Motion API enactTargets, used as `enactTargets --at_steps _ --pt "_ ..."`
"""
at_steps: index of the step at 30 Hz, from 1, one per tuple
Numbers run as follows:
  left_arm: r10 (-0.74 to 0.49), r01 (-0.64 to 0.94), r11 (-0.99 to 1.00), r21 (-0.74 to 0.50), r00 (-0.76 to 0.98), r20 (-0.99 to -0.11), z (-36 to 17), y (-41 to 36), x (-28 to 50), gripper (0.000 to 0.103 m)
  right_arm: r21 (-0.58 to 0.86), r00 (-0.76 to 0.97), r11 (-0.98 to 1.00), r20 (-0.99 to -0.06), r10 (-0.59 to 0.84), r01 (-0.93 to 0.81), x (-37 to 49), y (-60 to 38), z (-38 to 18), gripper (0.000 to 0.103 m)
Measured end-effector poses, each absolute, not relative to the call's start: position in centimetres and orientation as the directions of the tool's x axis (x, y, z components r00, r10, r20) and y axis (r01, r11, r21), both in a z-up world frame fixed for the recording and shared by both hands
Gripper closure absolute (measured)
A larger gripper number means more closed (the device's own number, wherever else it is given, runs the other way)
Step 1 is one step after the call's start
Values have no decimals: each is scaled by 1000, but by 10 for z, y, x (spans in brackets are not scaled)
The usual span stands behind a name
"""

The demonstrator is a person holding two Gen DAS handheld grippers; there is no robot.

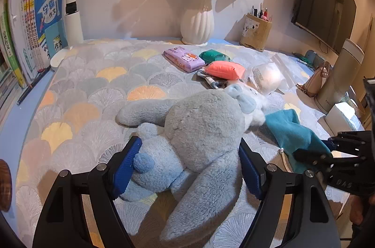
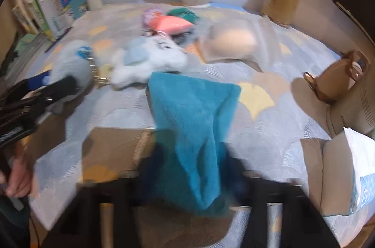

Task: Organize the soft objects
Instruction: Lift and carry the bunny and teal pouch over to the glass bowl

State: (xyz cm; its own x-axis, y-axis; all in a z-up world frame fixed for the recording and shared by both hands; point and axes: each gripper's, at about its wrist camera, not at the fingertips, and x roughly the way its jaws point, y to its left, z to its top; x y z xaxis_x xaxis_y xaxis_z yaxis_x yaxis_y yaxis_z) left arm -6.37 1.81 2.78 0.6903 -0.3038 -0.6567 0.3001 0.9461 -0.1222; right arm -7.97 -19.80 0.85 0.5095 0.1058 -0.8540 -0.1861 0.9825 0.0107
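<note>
Beige walls back a surface (image 1: 77, 93) spread with a fan-patterned cloth in grey, yellow and orange. From the left wrist, books (image 1: 35, 32) stand along the left edge, a white vase (image 1: 198, 22) of flowers stands at the back, and a pen holder (image 1: 256, 33) sits to its right beneath a dark screen (image 1: 325, 1). Before the vase lie a purple pack (image 1: 184, 58), a green pack (image 1: 214, 55), an orange pack (image 1: 225, 69) and a clear bag (image 1: 267, 78), close together. A tan purse (image 1: 315, 81) leans by a tall grey cylinder (image 1: 339, 76) on the right. The left hand-held gripper (image 1: 187, 170) stands spread wide, its blue pads on either side of a blue-grey plush (image 1: 199, 130); the left pad touches the plush's tail end, while the right pad sits beside its flank, and contact there cannot be made out. The plush lies on the cloth, head toward the packs. A teal cloth (image 1: 293, 128) lies right of it, running to the right hand-held gripper (image 1: 328, 154) at the frame's edge.

From the right wrist, all is blurred. The teal cloth (image 2: 194, 121) stretches from mid-surface down between the fingers of the right hand-held gripper (image 2: 199, 180), which appear to pinch its near end, though the blur hides the pads. The plush (image 2: 150, 58) lies beyond the cloth, with the left hand-held gripper (image 2: 42, 90) at the left and a hand (image 2: 16, 180) below it. The purse (image 2: 337, 76) stands at right.
</note>
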Motion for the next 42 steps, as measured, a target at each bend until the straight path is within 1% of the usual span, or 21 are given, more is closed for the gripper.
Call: enactTargets --at_steps 2,4,8,11,13,14,15,17,19,21,23,26,28,32,33,35,37,38,39,41,42 --pt "-304 300 946 -121 694 -652 29 18 -65 26 31 513 982 -849 125 -188 -83 -199 14 87" --pt "-314 313 942 -119 699 -643 32 16 -69 26 67 519 978 -839 162 -198 -89 -202 22 93" --pt "-382 409 907 -103 694 -610 50 0 -87 28 178 559 964 -787 261 -200 -107 -214 49 93" --pt "-446 484 869 -101 678 -584 74 -23 -104 36 204 593 965 -761 263 -166 -119 -235 70 93" --pt "-493 520 845 -124 669 -556 87 -33 -113 50 226 621 963 -736 269 -150 -127 -248 84 93" --pt "-518 543 830 -131 660 -544 93 -40 -117 66 235 642 962 -718 269 -141 -134 -257 92 93" --pt "-521 557 823 -113 659 -542 98 -50 -120 67 240 665 962 -699 264 -129 -143 -267 101 93" --pt "-474 550 834 -40 678 -561 101 -66 -121 67 237 700 966 -674 237 -99 -159 -285 115 93" --pt "-485 561 825 -73 635 -602 94 -66 -114 64 252 710 965 -667 225 -70 -165 -301 120 93" --pt "-483 534 833 -146 571 -664 82 -55 -104 41 291 706 956 -668 235 -43 -172 -319 114 93" --pt "-498 490 840 -235 521 -694 69 -40 -99 25 308 698 950 -671 249 -43 -174 -326 106 93" --pt "-555 502 802 -325 424 -715 56 -35 -113 25 347 680 936 -673 291 -57 -174 -330 93 93" --pt "-564 532 784 -318 399 -723 54 -39 -125 25 361 667 930 -677 311 -67 -171 -329 86 93" --pt "-532 610 750 -254 330 -780 46 -60 -145 6 382 661 920 -668 342 -91 -169 -328 82 93" --pt "-511 633 734 -245 278 -813 37 -68 -153 5 381 661 920 -667 343 -94 -170 -328 83 93" --pt "-410 679 720 -143 250 -877 13 -88 -167 6 383 660 919 -666 347 -97 -171 -328 82 93" --pt "-320 672 741 -8 342 -883 -1 -99 -176 11 388 659 917 -666 349 -94 -172 -329 81 93" --pt "-345 665 747 -14 369 -863 -1 -98 -178 17 389 659 917 -666 350 -93 -173 -330 80 93" --pt "-369 642 766 -47 378 -849 2 -93 -175 28 387 658 917 -669 347 -91 -173 -331 80 93" --pt "-410 612 782 -120 359 -838 6 -82 -167 32 384 656 919 -673 342 -86 -174 -332 80 93" --pt "-433 601 784 -154 352 -830 7 -76 -164 40 379 656 921 -674 339 -86 -175 -332 80 93"
